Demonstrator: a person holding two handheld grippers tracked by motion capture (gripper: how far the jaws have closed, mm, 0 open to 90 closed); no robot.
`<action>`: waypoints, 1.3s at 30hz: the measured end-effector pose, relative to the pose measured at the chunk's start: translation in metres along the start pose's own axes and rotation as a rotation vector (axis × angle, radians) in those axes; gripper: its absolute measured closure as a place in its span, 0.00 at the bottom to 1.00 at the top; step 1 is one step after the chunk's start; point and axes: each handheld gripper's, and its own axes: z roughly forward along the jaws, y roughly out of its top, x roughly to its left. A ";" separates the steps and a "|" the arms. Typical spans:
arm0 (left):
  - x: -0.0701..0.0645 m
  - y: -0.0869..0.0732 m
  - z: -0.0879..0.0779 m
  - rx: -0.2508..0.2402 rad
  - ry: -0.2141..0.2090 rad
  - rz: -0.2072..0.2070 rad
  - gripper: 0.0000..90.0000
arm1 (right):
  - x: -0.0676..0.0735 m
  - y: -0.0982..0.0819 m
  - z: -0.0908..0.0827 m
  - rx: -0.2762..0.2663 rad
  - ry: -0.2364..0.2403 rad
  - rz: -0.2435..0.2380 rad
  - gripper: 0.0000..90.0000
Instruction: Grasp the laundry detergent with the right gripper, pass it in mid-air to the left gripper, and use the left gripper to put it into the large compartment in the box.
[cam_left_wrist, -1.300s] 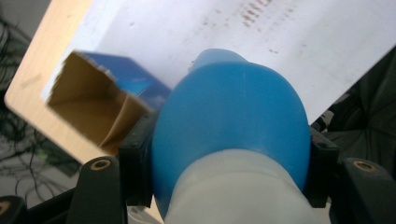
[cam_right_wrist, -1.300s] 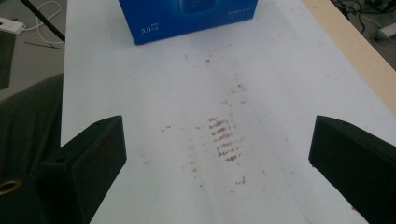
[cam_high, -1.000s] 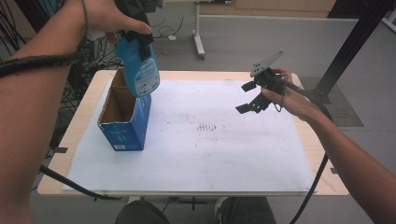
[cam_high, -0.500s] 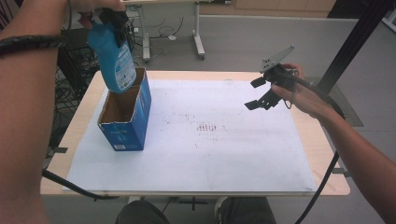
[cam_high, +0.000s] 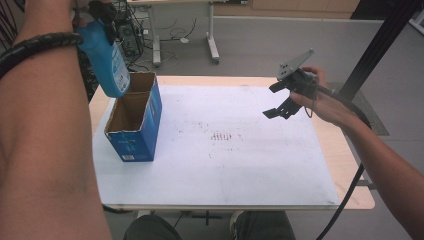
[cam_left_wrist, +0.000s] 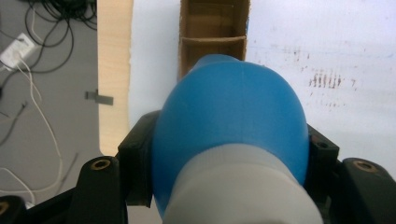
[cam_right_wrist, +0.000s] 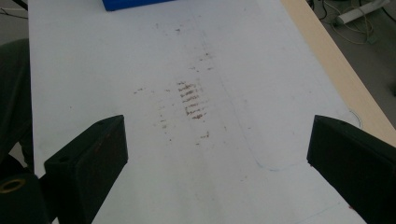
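With its fingers clamped on a blue plastic bottle (cam_high: 106, 59) hanging above the open blue cardboard box (cam_high: 134, 123), the left gripper (cam_high: 102, 15) should lift straight; the right gripper (cam_high: 283, 98) hovers wide open over the tabletop (cam_high: 240, 165).

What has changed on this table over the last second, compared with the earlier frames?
The left gripper, shut on the blue bottle, has carried it up and toward the table's far left corner, away from the cardboard box. The right gripper hovers open over the white mat, as before. The box has not moved.
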 end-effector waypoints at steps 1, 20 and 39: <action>0.000 0.000 0.000 0.003 0.001 -0.003 0.41 | 0.000 0.000 0.000 -0.001 0.001 0.000 0.06; 0.007 0.001 0.012 0.014 0.026 -0.023 0.41 | 0.002 0.000 0.003 -0.004 0.019 -0.003 0.06; 0.008 0.004 0.033 0.021 0.021 -0.020 0.41 | 0.004 -0.001 0.005 0.018 0.035 -0.004 0.06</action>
